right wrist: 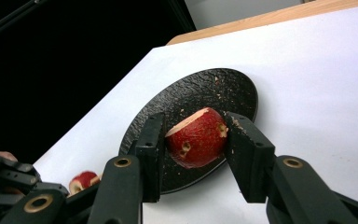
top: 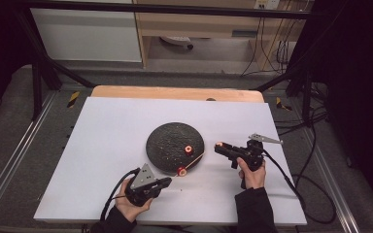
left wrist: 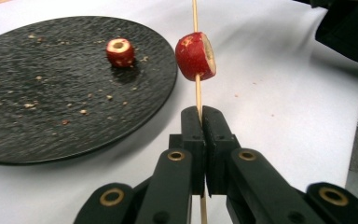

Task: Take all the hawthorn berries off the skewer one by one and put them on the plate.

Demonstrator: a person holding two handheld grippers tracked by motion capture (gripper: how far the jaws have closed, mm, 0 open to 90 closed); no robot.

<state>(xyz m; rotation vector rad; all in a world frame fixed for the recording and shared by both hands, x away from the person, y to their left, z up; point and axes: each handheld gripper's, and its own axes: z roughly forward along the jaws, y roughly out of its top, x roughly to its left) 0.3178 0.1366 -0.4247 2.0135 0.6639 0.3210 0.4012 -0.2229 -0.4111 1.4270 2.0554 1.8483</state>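
A: Your left gripper (left wrist: 200,114) is clamped tight on the wooden skewer (left wrist: 196,91), jaws pressed together with the stick pinched between them. From above, that gripper (top: 167,180) sits at the near side of the white table (top: 102,145), just near and left of the black plate (top: 167,138).

B: And the fruit on the stick?

A: One red fruit piece (left wrist: 196,56) is threaded on the skewer just beyond your jaws, hanging over the table beside the plate's rim. In the high view it (top: 181,170) shows at the plate's near edge, with the skewer running on to the far right.

B: What about your right gripper?

A: Your right gripper (right wrist: 196,140) is closed on a second red piece (right wrist: 196,137), cut face up, pads pressing both sides. From above, the gripper (top: 219,145) is held to the right of the plate, clear of it, fruit at its tip.

B: Anything on the plate?

A: A third small red piece (left wrist: 120,51) with a hole through it lies on the dark plate (left wrist: 37,93), toward its right side, among scattered crumbs.
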